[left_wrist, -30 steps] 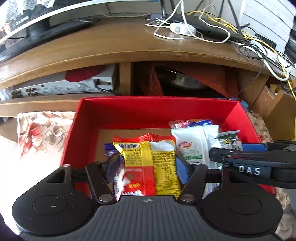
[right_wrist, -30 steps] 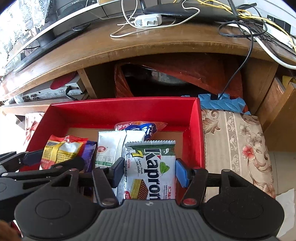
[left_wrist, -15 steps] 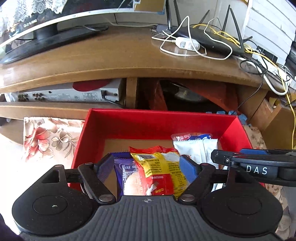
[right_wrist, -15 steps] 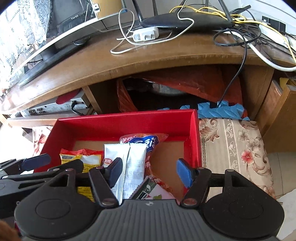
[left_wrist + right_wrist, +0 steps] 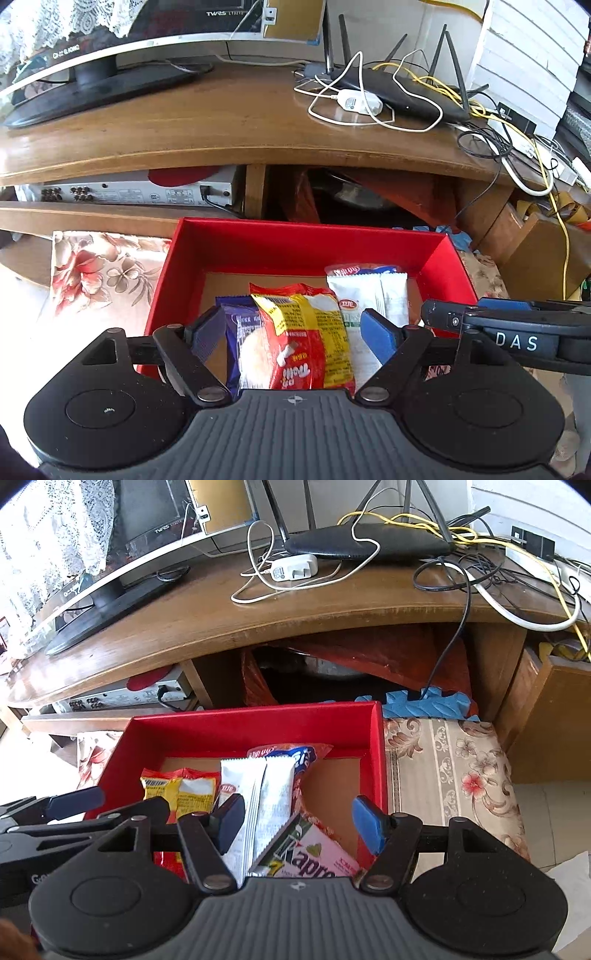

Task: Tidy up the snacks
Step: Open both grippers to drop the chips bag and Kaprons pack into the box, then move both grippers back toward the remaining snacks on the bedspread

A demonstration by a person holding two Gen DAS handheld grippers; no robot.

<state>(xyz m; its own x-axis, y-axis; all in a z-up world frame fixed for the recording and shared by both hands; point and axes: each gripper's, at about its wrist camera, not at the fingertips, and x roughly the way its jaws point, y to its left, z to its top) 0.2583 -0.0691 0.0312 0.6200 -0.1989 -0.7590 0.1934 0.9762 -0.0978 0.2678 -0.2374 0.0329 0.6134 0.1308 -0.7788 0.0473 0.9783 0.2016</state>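
1. Surroundings: a red box (image 5: 303, 240) sits on a floral cloth (image 5: 450, 760) in front of a curved wooden desk (image 5: 207, 129). On the desk stand a monitor (image 5: 110, 40), a black router (image 5: 369, 544) and a white charger (image 5: 291, 568) amid tangled white, black and yellow cables. A silver player (image 5: 136, 192) lies on the shelf beneath the desktop.

2. Obstructions: in each wrist view the other gripper's fingers cross the near edge of the box, and each gripper's own body hides the nearest ends of the packets.

3. Count: five snack packets are visible, all inside the box. They are one purple packet (image 5: 240, 332), one yellow-and-red packet (image 5: 306, 332), one white packet (image 5: 258, 801), one red-and-blue packet (image 5: 295, 755) partly under the white one, and one pink wafer packet (image 5: 314, 856) (tilted, leaning at the near side).

4. Materials: the box is rectangular card, red walls with a bare brown floor. The packets are glossy crinkled film with crimped ends.

5. Left gripper (image 5: 295, 330): jaws opening, pads apart and pressing on nothing; the purple and yellow-and-red packets lie between and below them.

6. Right gripper (image 5: 299, 823): jaws apart and released, nothing grasped; the white and pink wafer packets lie below.
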